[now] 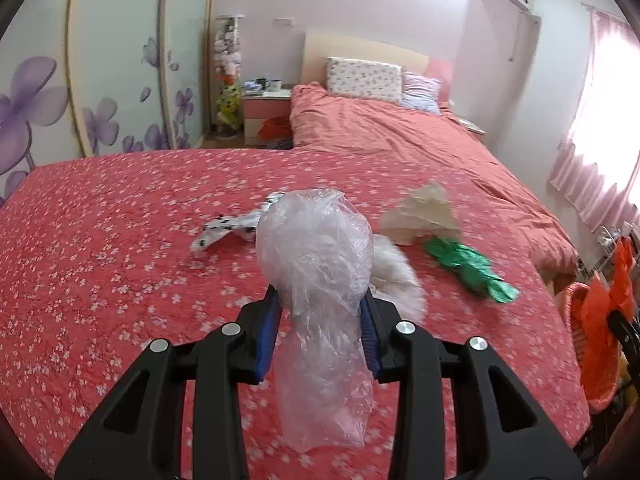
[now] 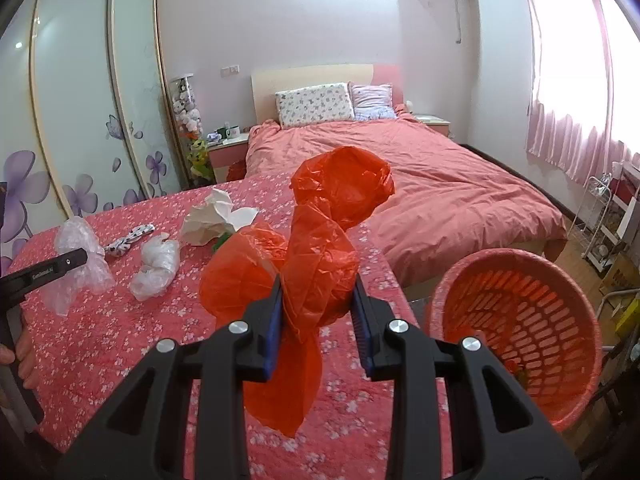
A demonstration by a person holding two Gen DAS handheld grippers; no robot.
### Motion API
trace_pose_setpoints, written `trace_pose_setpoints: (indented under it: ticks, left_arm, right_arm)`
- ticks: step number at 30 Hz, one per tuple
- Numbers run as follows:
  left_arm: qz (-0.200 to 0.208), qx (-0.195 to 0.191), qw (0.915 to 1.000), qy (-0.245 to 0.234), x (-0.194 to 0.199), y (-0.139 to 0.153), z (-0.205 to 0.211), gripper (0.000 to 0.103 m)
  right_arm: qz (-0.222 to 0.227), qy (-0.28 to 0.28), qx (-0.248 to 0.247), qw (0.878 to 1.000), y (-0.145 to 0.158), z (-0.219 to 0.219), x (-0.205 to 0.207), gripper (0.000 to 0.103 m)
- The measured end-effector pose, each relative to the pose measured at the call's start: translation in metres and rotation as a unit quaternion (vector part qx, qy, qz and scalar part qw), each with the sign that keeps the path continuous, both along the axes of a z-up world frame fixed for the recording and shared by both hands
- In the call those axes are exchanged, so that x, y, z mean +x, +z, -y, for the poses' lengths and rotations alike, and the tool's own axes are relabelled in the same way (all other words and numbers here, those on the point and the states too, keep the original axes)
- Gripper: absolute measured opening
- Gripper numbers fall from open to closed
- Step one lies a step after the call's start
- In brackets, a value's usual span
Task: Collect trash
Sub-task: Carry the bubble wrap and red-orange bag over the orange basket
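The clear plastic bag [image 1: 320, 264] sits pinched between the blue pads of the left tool [image 1: 320, 320], lifted clear of the flowered red cover over the near part of the bed [image 1: 100, 240]. The tool is narrowed onto the bag's waist, so the crumpled bulk balloons above the pads and a limp tail hangs below; its long axis runs roughly upright, top leaning away from the camera. Gripping the middle keeps both ends from dragging on the cover.

The orange plastic bag [image 2: 320, 248] is held the same way by the right tool [image 2: 320, 304], jaws closed partway onto a twisted neck. Its puffed mouth points up and toward the pillows, a flap dangles beneath, so its length also stands near vertical. The orange basket [image 2: 520, 320] stands just off the bed's right edge, close beside this tool, its mouth tipped toward the camera, which looks like the place for both loads.

Trash not yet gathered lies mid-cover, toward the far edge of the flowered cover: a second clear wad [image 2: 156, 268], crumpled white paper [image 2: 216, 216], a black-and-white spotted wrapper [image 1: 224, 228] and a green wrapper [image 1: 468, 268]. The left view is smeared, so whether the green piece touches the paper is hard to say.
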State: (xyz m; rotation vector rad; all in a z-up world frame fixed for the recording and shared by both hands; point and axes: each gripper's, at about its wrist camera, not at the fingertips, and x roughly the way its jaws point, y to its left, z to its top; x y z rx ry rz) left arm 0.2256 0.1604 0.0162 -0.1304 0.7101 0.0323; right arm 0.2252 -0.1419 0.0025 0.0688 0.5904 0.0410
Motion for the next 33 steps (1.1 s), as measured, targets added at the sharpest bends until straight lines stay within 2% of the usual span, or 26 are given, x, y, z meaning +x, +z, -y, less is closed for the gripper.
trace_pose_setpoints:
  ticks: [13,22,33]
  left_arm:
    - [0.021,0.000,0.9960,-0.087,-0.025,0.015,0.077,0.036]
    - [0.025,-0.001,0.9878,-0.154,-0.032,0.016,0.135,0.036]
    - [0.011,-0.013,0.9758,-0.218,-0.028,0.004,0.197,0.036]
  right_arm:
    - [0.023,-0.040,-0.005,0.999,0.018,0.044,-0.034,0.031]
    - [0.021,-0.078,-0.002,0.997,0.015,0.082,-0.045,0.031]
    - [0.013,-0.118,-0.004,0.993,0.004,0.127,-0.050,0.031]
